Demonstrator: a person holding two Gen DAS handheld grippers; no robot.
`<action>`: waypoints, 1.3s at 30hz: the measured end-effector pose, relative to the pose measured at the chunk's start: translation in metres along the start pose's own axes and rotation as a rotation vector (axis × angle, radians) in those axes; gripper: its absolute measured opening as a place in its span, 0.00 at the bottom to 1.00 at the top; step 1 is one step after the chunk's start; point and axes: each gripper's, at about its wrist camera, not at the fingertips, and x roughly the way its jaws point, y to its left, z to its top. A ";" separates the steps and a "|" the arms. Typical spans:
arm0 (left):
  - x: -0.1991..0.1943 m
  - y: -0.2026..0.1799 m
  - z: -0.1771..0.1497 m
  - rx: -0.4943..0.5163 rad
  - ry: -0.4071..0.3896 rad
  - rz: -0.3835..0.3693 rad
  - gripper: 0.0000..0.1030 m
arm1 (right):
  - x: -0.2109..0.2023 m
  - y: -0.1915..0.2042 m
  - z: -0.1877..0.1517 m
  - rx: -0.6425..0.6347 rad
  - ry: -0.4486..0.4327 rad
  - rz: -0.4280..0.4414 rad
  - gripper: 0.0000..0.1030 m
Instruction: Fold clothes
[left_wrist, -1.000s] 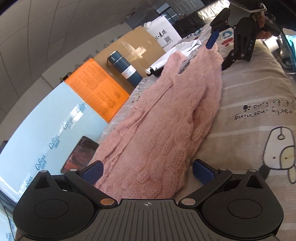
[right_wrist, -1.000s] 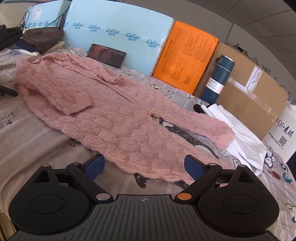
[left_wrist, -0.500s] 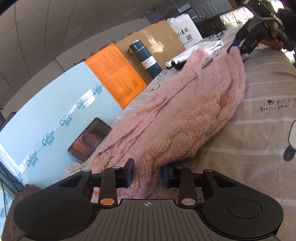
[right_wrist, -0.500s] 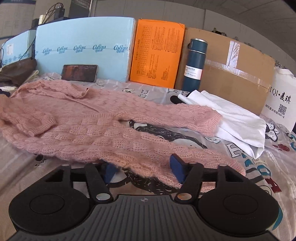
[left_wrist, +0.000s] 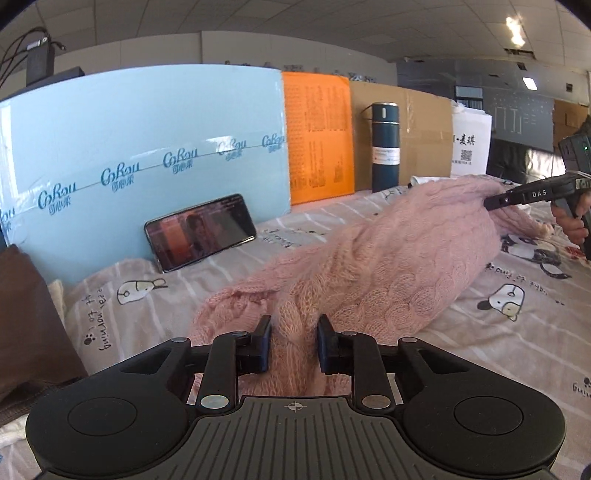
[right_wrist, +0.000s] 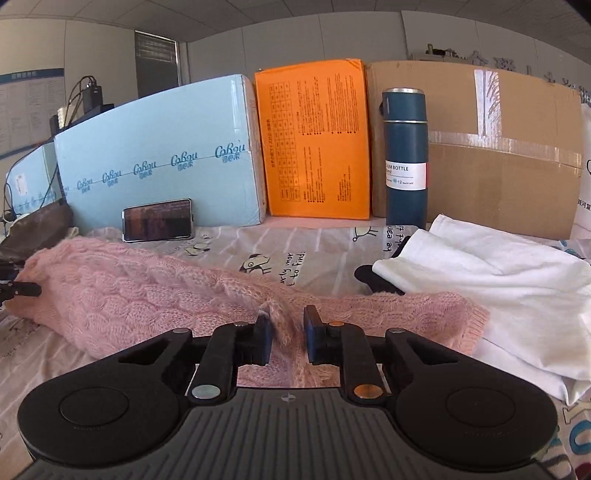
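Gripping the pink knit sweater (left_wrist: 388, 266) at both ends, you are only at the 1st fold. Left gripper (left_wrist: 293, 343) is clamped on the knit; right gripper (right_wrist: 287, 338) is closing on it, fabric between the jaws. Sweater hangs just above the bedsheet (left_wrist: 517, 332), sleeve & rest not folded yet.

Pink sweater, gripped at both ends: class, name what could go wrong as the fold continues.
1. The right gripper pinches only a thin fuzzy edge of the pink sweater while its jaws are closing; the loose knit might slip out.
2. The sweater's cuff lies on the white garment, which could get dragged along.
3. The phone leaning on the blue box could be knocked over.
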 end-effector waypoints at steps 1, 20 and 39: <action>0.003 0.003 0.001 -0.011 0.005 0.009 0.26 | 0.005 -0.002 0.002 -0.004 0.009 -0.026 0.18; 0.037 -0.039 0.045 0.127 -0.116 0.034 0.75 | -0.029 -0.067 -0.031 0.266 -0.047 -0.341 0.79; 0.093 -0.092 0.074 0.227 -0.078 0.133 0.05 | -0.036 -0.043 -0.003 0.193 -0.241 -0.415 0.07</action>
